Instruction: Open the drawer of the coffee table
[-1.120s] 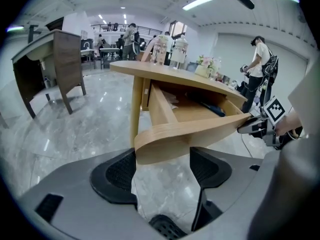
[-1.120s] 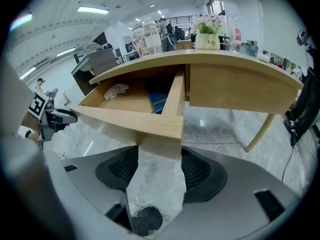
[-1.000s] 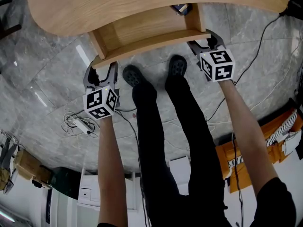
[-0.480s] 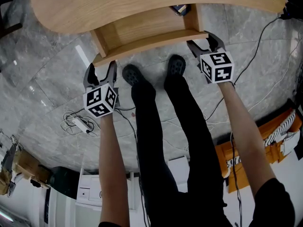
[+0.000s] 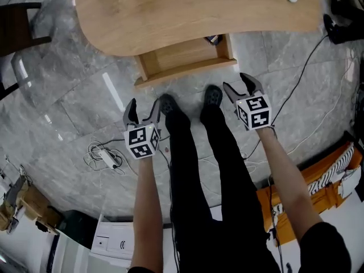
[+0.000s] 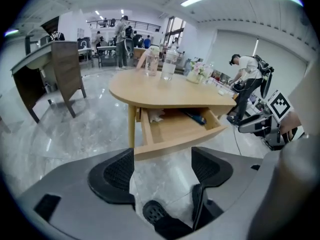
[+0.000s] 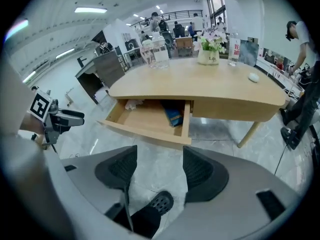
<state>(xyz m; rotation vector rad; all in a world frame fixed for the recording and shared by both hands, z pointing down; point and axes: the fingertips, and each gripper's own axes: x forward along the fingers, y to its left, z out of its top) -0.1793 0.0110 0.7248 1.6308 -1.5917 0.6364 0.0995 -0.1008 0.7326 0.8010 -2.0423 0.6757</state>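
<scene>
The light wood coffee table [image 5: 187,10] has its drawer [image 5: 185,61] pulled out toward me. The drawer [image 6: 175,131] holds a dark blue item [image 6: 196,118] and some white crumpled paper [image 6: 156,116]; both also show in the right gripper view, the blue item [image 7: 173,115] and the paper [image 7: 132,104] lying in the drawer [image 7: 145,126]. My left gripper [image 5: 142,108] hangs open a little in front of the drawer's left corner, touching nothing. My right gripper [image 5: 240,87] is open too, in front of the drawer's right corner, apart from it.
My legs and dark shoes [image 5: 211,95] stand between the grippers. Cables and a power strip [image 5: 105,155] lie on the grey marble floor at left. A black cable [image 5: 307,61] runs at right. Bottles [image 6: 169,64] and a flower vase [image 7: 210,51] stand on the tabletop. A dark chair [image 5: 20,21] is at far left.
Both grippers have drawn back from the drawer front, which they were at a second ago. The view has pulled away from the table; the drawer stays out.
</scene>
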